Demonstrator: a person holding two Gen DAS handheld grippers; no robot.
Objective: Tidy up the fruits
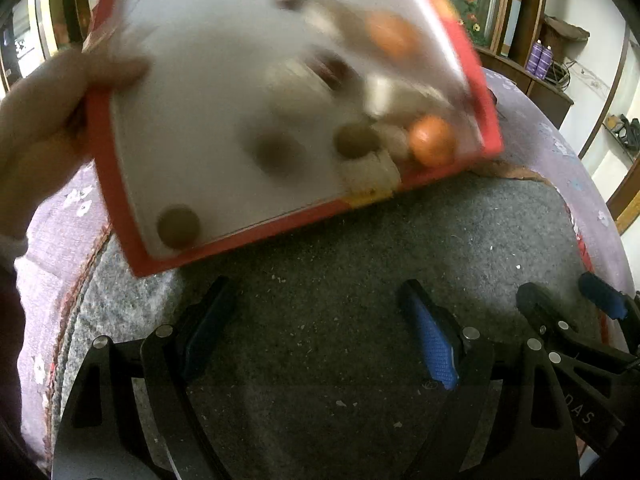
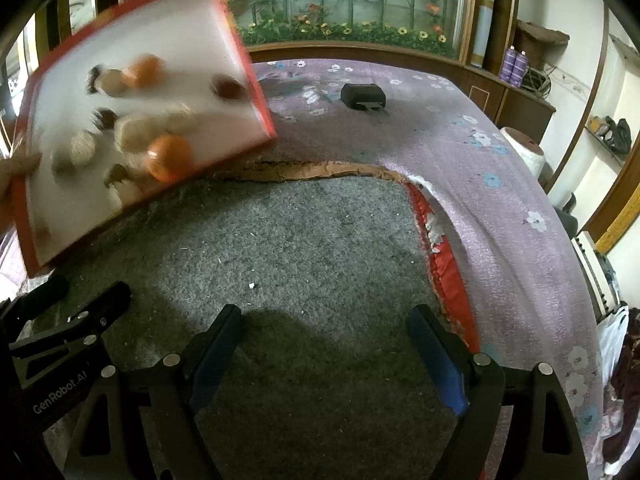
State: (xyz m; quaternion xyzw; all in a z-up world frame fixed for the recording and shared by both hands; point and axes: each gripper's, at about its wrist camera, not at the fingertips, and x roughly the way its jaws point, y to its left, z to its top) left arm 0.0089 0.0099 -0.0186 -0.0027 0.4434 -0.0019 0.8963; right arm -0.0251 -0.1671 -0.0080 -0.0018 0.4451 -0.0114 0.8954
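Note:
A bare hand (image 1: 44, 128) tilts a white tray with a red rim (image 1: 116, 196) over the grey mat (image 1: 360, 248). Blurred fruits slide on it: two oranges (image 1: 432, 140) (image 1: 390, 36), brown round fruits (image 1: 178, 226) and pale ones. The tray (image 2: 256, 92) also shows in the right wrist view with an orange (image 2: 168, 158) near its low edge. My left gripper (image 1: 316, 320) is open and empty above the mat, below the tray. My right gripper (image 2: 328, 340) is open and empty over the mat, right of the tray; it shows in the left wrist view (image 1: 568, 300).
The grey mat lies on a purple flowered cloth (image 2: 480, 152). A dark small box (image 2: 364, 96) sits on the cloth at the back. A white roll (image 2: 522, 148) stands at the right edge. Wooden cabinets and a flower panel (image 2: 348, 8) line the back.

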